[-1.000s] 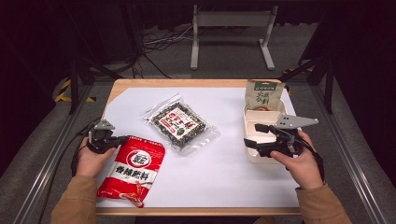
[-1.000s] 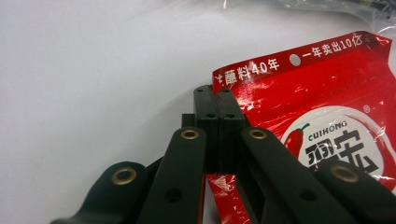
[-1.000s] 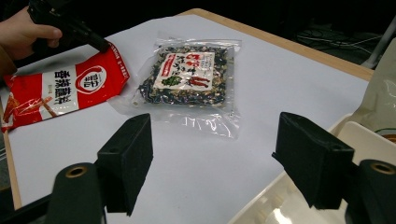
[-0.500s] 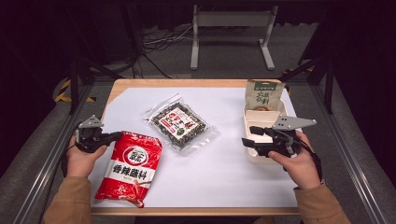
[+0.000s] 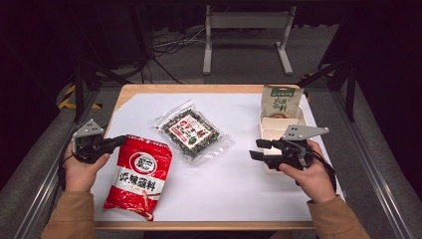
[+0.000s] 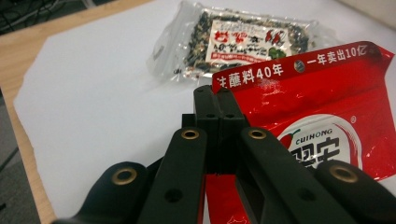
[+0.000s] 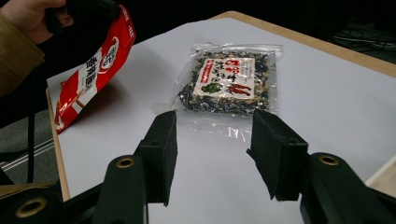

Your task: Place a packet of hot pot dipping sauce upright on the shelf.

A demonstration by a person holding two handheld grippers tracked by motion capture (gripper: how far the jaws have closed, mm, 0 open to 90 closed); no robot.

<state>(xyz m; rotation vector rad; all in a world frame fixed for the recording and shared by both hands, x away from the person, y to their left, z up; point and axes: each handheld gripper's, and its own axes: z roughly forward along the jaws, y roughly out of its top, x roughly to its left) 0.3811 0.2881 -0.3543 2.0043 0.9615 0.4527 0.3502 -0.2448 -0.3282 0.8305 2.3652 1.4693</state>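
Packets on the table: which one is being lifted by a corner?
The red packet, pinched at its top corner by the left gripper; the clear packet lies flat, untouched.

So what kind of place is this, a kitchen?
More likely a recording studio or lab: a white sheet covers a wooden table in a dark room, with loose cables and a metal stand behind it.
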